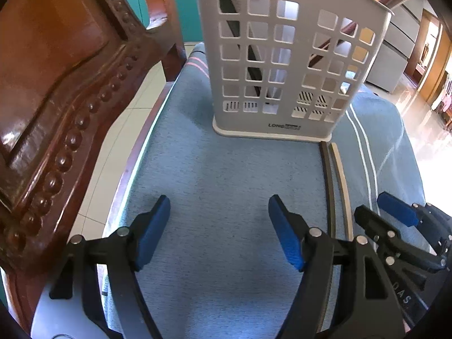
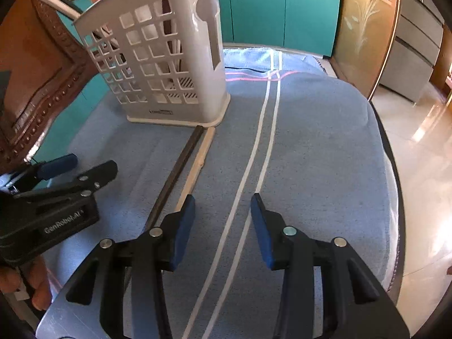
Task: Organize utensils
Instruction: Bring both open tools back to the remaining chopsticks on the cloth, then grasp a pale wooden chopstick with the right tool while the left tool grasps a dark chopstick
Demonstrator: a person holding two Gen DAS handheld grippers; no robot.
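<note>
A white slotted utensil holder point(image 1: 285, 65) stands upright on the blue cloth; it also shows in the right wrist view point(image 2: 163, 65), with a black and a pale stick leaning inside it. A black chopstick point(image 1: 329, 186) and a pale wooden chopstick point(image 1: 341, 186) lie side by side on the cloth, their far ends touching the holder's base; they also show in the right wrist view point(image 2: 178, 169) point(image 2: 197, 166). My left gripper point(image 1: 219, 226) is open and empty, left of the chopsticks. My right gripper point(image 2: 223, 220) is open and empty, just right of them.
A carved wooden chair back point(image 1: 62, 90) stands close on the left. The blue cloth point(image 2: 325, 155) with white stripes covers the table, whose edge drops to a tiled floor point(image 2: 423, 155) on the right. Teal cabinets point(image 2: 282, 8) stand behind.
</note>
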